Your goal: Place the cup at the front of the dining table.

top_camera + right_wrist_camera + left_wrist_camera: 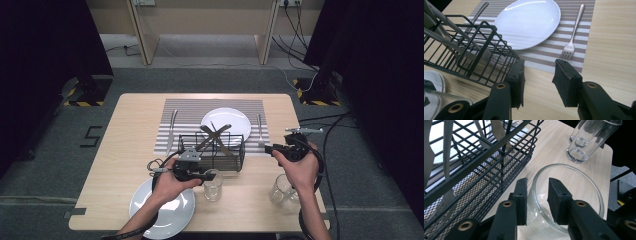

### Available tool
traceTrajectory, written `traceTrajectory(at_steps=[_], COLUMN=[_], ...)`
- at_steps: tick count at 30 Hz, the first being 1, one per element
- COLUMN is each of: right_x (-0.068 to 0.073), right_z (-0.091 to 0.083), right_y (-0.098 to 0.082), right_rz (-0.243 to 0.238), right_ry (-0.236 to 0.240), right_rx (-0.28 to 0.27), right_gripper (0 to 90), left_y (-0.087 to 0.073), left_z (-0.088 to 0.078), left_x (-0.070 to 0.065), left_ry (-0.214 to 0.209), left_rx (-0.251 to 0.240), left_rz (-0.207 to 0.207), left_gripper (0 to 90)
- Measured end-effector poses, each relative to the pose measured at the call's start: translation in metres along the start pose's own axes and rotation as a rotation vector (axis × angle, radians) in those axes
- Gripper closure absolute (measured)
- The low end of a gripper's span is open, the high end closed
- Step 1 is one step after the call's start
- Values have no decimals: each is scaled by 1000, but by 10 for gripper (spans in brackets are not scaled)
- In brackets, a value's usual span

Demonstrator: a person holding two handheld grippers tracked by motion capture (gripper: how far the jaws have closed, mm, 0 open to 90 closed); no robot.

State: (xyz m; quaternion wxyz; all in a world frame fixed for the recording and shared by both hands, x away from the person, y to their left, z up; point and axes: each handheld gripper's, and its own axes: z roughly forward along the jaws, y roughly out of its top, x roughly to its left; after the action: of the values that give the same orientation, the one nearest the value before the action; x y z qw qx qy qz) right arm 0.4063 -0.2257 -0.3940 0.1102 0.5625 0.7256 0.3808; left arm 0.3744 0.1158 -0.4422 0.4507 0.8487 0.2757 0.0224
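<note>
A clear drinking glass (213,186) stands on the table just in front of a black wire basket (212,150). My left gripper (207,175) is at its rim. In the left gripper view the glass (574,195) has its near wall between the two pads, one jaw outside and one inside, with a gap still showing, so my left gripper (537,192) is open. My right gripper (270,148) hovers open and empty above the bare table by the basket's right end. In the right gripper view my right gripper (539,75) has a fork (571,42) just beyond it.
The basket (486,170) holds several pieces of cutlery. Behind it a striped placemat (210,107) carries a white plate (227,122), a knife (171,131) and the fork (259,131). A second glass (281,192) stands front right. Another white plate (170,210) lies front left.
</note>
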Motion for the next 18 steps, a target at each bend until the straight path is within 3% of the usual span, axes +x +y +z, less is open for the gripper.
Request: traceTrajectory(at_steps=[5,11,18], right_x=[0,-1,-1], right_z=[1,1,1], right_y=[0,0,-1], right_rz=[3,3,7], right_ry=[4,5,7], right_rx=[2,0,-1], right_gripper=[599,599,599], left_y=[0,1,0], left_z=[2,1,-1], left_x=[1,-1,0], left_ry=[-3,21,37], left_rx=[5,9,7], left_rz=[11,57,57], left_gripper=[755,770,780])
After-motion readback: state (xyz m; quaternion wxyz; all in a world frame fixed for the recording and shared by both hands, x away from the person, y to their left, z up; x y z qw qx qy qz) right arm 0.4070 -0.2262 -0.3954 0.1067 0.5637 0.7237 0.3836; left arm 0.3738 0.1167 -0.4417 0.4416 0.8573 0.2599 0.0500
